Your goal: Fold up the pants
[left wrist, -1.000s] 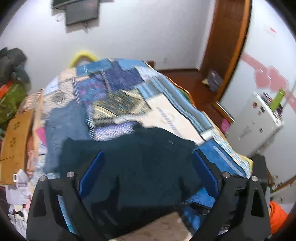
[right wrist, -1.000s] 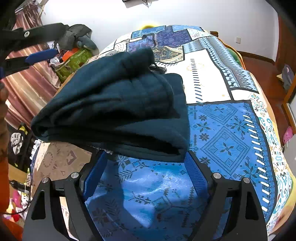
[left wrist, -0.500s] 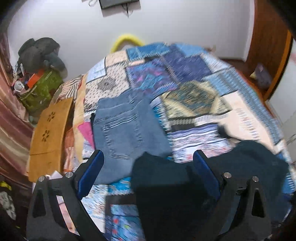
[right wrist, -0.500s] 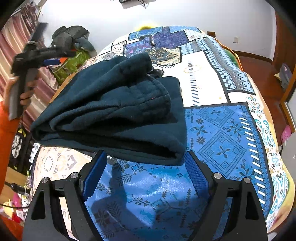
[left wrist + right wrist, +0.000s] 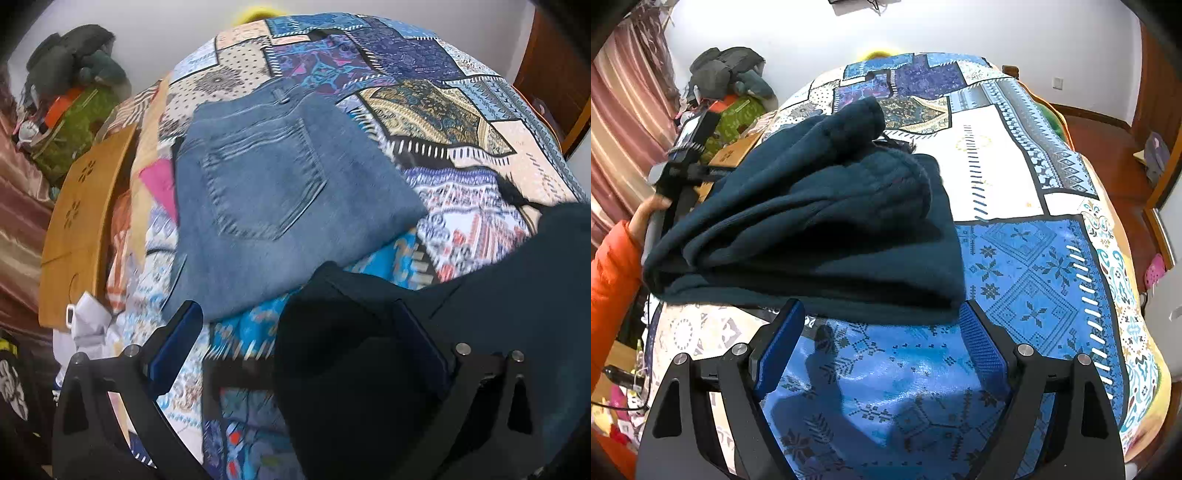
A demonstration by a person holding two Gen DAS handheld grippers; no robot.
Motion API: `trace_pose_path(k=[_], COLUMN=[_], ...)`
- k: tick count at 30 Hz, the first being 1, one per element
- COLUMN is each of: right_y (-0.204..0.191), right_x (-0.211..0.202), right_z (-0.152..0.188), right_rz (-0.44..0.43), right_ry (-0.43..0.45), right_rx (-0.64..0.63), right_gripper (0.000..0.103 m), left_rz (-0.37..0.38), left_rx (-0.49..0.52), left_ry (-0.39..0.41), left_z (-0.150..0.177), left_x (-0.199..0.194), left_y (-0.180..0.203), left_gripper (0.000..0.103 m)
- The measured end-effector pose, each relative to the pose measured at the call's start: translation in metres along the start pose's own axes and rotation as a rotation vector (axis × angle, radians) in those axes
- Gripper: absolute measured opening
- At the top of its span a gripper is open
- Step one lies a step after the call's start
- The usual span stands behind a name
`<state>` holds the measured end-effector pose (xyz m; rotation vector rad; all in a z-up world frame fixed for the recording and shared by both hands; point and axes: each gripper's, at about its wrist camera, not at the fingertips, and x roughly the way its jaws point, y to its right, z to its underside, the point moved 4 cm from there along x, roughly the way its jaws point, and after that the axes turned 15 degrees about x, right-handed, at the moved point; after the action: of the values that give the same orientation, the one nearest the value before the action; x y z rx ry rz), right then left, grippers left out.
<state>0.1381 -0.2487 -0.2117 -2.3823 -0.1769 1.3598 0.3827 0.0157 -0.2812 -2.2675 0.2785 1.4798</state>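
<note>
Folded dark teal fleece pants (image 5: 812, 229) lie on the patchwork bedspread (image 5: 1034, 277). My right gripper (image 5: 881, 345) hovers open just in front of their near fold, with nothing between its fingers. In the left wrist view the dark pants (image 5: 498, 314) fill the lower right, and one corner shows between the opening jaws of my left gripper (image 5: 299, 347). Its pads do not press on the cloth. Folded blue jeans (image 5: 266, 199) lie beyond it, back pocket up. The right wrist view shows the left gripper (image 5: 683, 166) at the pants' left edge, held by a hand in an orange sleeve (image 5: 613, 273).
A wooden board (image 5: 81, 229) leans along the bed's left side, with white cloth (image 5: 88, 325) below it. Bags and a grey heap (image 5: 727, 74) stand by the curtain (image 5: 620, 110). Wood floor (image 5: 1108, 147) and a door lie to the right of the bed.
My left gripper swung left and sank from above the dark pants to their left edge, bringing the jeans into its view. The right gripper and the dark pants stayed put.
</note>
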Motion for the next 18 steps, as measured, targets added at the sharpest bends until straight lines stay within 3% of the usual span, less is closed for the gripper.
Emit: trace_pose_path(k=[9,15,18], right_y=[-0.007,-0.01,-0.01], right_x=[-0.007,-0.015,-0.019], right_z=[-0.005,-0.009,-0.011], right_rz=[-0.026,-0.035,-0.038], right_ry=[0.036,0.066,0.086], right_rx=[-0.021,-0.021,-0.022], right_gripper=[0.084,0.084,0.084], left_rz=[-0.002,0.083,0.103], left_rx=[-0.06,-0.125,-0.079], left_ry=[-0.026,-0.007,0.024], left_z=[0.073,0.104,0.109], left_x=[-0.039,-0.068,-0.085], left_y=[-0.006,0.009,0.028], left_gripper=[0.103,0.103,0.103])
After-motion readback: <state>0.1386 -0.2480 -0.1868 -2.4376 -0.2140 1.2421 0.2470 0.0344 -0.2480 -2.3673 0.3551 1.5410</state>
